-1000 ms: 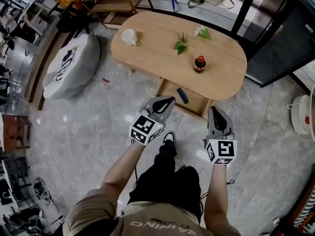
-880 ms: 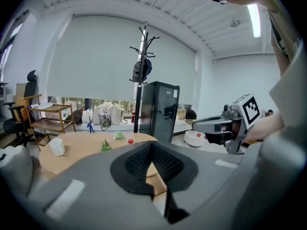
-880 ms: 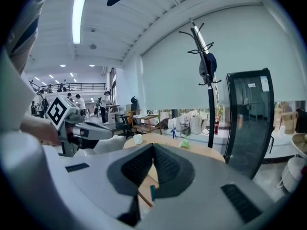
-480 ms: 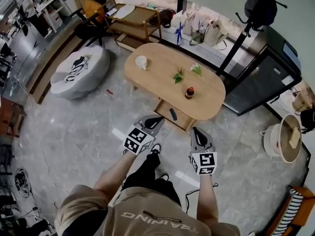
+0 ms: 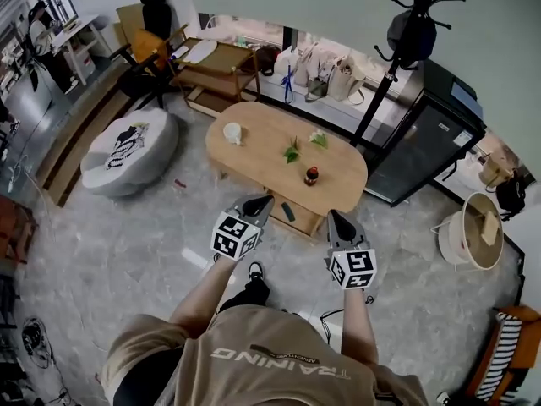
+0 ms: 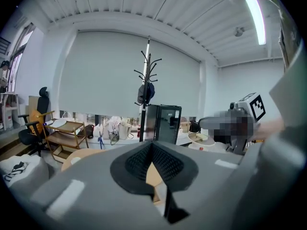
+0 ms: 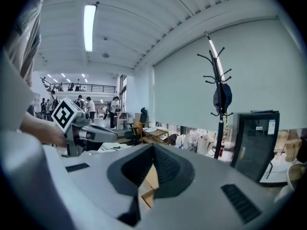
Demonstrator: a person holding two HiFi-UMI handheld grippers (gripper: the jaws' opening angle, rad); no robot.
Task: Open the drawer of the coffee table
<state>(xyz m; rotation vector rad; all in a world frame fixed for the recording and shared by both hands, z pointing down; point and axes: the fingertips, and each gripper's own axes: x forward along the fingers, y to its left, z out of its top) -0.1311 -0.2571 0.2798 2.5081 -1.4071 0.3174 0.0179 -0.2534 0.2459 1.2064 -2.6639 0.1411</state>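
The oval wooden coffee table (image 5: 254, 146) stands ahead of me in the head view. Its drawer (image 5: 301, 221) is pulled out on the near side, with a dark flat object (image 5: 288, 211) lying in it. My left gripper (image 5: 265, 200) hangs in the air in front of the drawer's left end, jaws shut and empty. My right gripper (image 5: 333, 216) is held level with it just right of the drawer, also shut and empty. In the left gripper view (image 6: 152, 145) and the right gripper view (image 7: 153, 147) the pads meet with nothing between them.
On the tabletop stand a dark bottle (image 5: 312, 176), a white cup (image 5: 232, 134) and leafy sprigs (image 5: 292, 152). A grey pouffe (image 5: 128, 149) sits to the left, a coat stand (image 5: 397, 41) and black cabinet (image 5: 423, 134) behind, and a round stand (image 5: 470, 231) at the right.
The view and both grippers have risen well above the floor. The table and its open drawer look smaller and farther off. Both grippers stay shut and empty.
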